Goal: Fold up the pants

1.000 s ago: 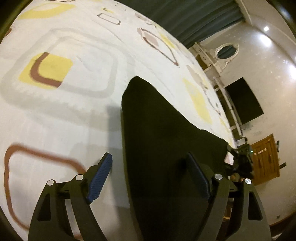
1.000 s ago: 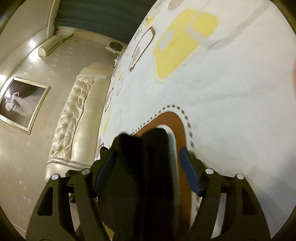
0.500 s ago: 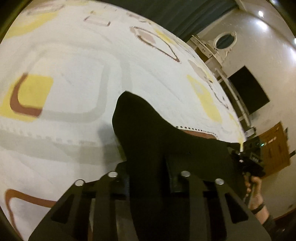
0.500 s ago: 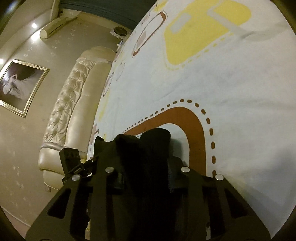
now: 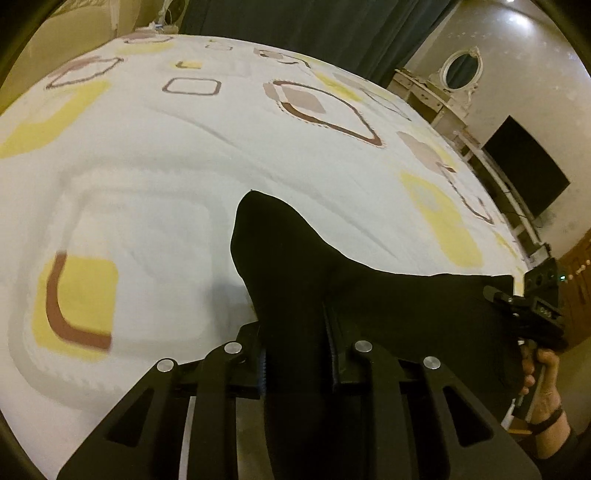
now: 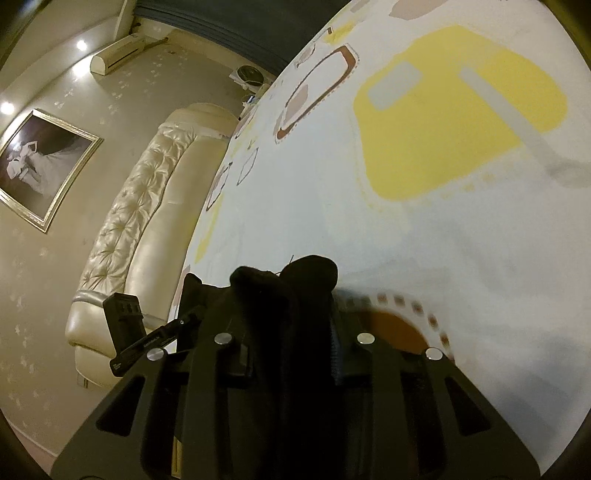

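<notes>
The black pants (image 5: pixel 332 280) hang stretched between my two grippers above a bed with a white patterned cover (image 5: pixel 166 155). My left gripper (image 5: pixel 295 354) is shut on one end of the pants edge; a black corner sticks up past its fingers. The right gripper (image 5: pixel 532 314), held by a hand, shows at the right of the left wrist view gripping the other end. In the right wrist view my right gripper (image 6: pixel 291 347) is shut on bunched black pants (image 6: pixel 288 288), and the left gripper (image 6: pixel 147 339) shows at the left.
The bed cover (image 6: pixel 443 184) has yellow and brown shapes. A cream tufted headboard (image 6: pixel 140 206) and a framed picture (image 6: pixel 40 166) are on the left. A dresser with an oval mirror (image 5: pixel 458 70), a dark TV (image 5: pixel 524 170) and dark curtains (image 5: pixel 295 22) stand beyond the bed.
Both grippers went from open around the pants edge to shut on it. Both have since lifted, raising the pants edge off the cover.
</notes>
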A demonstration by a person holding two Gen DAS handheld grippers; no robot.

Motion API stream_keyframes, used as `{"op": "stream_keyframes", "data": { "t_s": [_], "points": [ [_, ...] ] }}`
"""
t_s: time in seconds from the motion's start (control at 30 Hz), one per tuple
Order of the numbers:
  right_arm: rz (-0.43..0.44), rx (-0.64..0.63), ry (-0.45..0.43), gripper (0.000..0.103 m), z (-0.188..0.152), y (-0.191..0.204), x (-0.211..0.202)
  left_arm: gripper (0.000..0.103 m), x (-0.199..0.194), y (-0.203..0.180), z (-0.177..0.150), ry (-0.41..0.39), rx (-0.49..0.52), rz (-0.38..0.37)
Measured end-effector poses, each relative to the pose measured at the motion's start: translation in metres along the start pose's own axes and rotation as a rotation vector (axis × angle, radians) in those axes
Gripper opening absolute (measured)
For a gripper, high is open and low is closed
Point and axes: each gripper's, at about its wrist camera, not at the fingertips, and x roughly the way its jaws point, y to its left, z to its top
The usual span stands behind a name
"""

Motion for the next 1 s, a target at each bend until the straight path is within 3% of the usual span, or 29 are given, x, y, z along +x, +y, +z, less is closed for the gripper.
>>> {"op": "stream_keyframes", "data": {
  "t_s": [0.2,0.43,1.0],
  "points": [
    [-0.019,0.022,0.009,0.028,0.024,-0.007,0.018,0.025,0.016,0.007,0.015,0.011,-0.010,0.044],
    [0.023,0.112,0.014,0.028,0.020,-0.032,0.027,0.029,0.022,0.012,0.010,0.017,-0.020,0.049],
    [0.053,0.133,0.000,0.028,0.017,-0.036,0.025,0.032,0.024,0.016,0.008,0.003,-0.036,0.027]
  ]
}}
